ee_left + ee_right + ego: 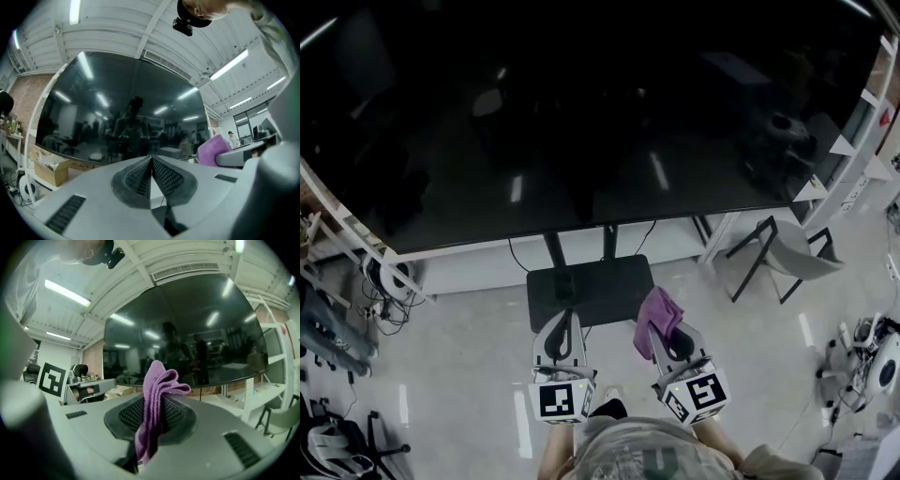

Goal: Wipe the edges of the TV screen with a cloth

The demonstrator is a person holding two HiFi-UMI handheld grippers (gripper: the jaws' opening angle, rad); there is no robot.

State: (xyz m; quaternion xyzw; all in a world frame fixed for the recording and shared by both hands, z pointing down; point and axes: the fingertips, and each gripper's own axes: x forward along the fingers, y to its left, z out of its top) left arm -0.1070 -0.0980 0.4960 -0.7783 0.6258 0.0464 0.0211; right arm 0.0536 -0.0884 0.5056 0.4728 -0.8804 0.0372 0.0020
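Both grippers are held low in front of me, short of the TV screen (581, 112) and well apart from it; wiping has not begun, as I judge it. My left gripper (151, 161) has its jaws pressed together with nothing between them. My right gripper (155, 414) is clamped on a purple cloth (158, 380), which is folded into a bunch that stands up past the pad tips while a tail hangs below them. The cloth touches nothing but the pads. The screen is dark and stands on a black floor stand (591, 291). Its lower edge (534, 234) is the nearest edge to me. Plan for the step in hand: bring the right gripper up so the protruding fold, not the hard jaw tips, meets the bezel. Then run along one edge in a single even pass with light pressure, since the panel may flex or the stand rock. The loose tail could drag or slip out, so the clamp should stay firm. The left gripper is free, and I would keep it off the glass. Writing: no brand or label can be read on the TV from any view. The only print is the black-and-white square marker on each gripper's cube (556, 400), which carries no letters.
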